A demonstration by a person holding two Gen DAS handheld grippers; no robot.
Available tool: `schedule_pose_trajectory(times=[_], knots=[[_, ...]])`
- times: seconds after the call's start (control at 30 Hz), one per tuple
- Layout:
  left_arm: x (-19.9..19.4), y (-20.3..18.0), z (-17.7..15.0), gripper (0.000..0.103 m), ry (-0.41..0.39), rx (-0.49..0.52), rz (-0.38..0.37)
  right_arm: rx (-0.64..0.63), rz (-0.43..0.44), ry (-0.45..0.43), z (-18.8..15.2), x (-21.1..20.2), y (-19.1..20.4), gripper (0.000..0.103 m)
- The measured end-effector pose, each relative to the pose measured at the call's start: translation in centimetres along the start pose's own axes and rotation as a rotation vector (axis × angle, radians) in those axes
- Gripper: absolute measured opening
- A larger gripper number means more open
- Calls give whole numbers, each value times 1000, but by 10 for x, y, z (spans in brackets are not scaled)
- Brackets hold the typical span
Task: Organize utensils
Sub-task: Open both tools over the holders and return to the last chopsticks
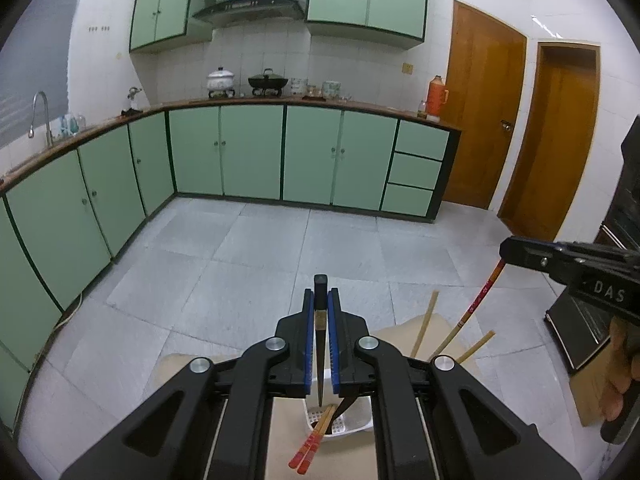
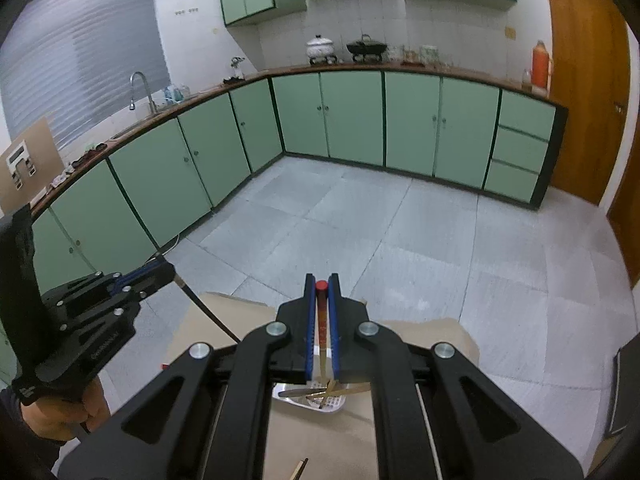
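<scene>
My left gripper (image 1: 321, 300) is shut on a black chopstick (image 1: 321, 344) that hangs point-down over a white perforated holder (image 1: 340, 426). Red-tipped chopsticks (image 1: 312, 442) lean in that holder. My right gripper (image 2: 321, 292) is shut on a red-topped chopstick (image 2: 322, 320), held upright above the white holder (image 2: 310, 398), which contains several chopsticks. In the left wrist view the right gripper (image 1: 505, 252) is at the right, gripping the red chopstick (image 1: 478, 300). In the right wrist view the left gripper (image 2: 166, 266) is at the left with the black chopstick (image 2: 208, 312).
The holder stands on a cardboard-covered surface (image 2: 320, 440). Bamboo chopsticks (image 1: 424, 328) stick up beside the holder. Another chopstick end (image 2: 299, 469) lies on the cardboard near me. Green kitchen cabinets (image 1: 252, 152), a grey tiled floor (image 1: 280, 248) and wooden doors (image 1: 480, 112) lie beyond.
</scene>
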State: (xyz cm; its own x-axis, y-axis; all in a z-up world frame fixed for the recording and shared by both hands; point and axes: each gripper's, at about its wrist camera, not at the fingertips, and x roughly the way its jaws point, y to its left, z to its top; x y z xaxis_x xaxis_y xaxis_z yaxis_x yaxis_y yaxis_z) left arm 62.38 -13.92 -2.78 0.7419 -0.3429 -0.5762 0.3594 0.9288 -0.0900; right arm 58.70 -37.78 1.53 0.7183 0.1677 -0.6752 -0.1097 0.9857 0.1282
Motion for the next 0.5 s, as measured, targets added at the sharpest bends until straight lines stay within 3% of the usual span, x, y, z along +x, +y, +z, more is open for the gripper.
schedule_pose_trajectory(times=[0.1, 0.2, 0.23, 0.5], knots=[[10, 3, -7, 7, 16, 4, 10, 22, -1, 25, -10, 16, -6, 6], [15, 8, -13, 7, 25, -7, 15, 43, 3, 52, -18, 27, -10, 14], [16, 10, -15, 9, 29, -11, 15, 40, -5, 52, -21, 27, -11, 19], [-31, 25, -30, 34, -47, -21, 13, 32, 15, -48, -45, -18, -15, 20]])
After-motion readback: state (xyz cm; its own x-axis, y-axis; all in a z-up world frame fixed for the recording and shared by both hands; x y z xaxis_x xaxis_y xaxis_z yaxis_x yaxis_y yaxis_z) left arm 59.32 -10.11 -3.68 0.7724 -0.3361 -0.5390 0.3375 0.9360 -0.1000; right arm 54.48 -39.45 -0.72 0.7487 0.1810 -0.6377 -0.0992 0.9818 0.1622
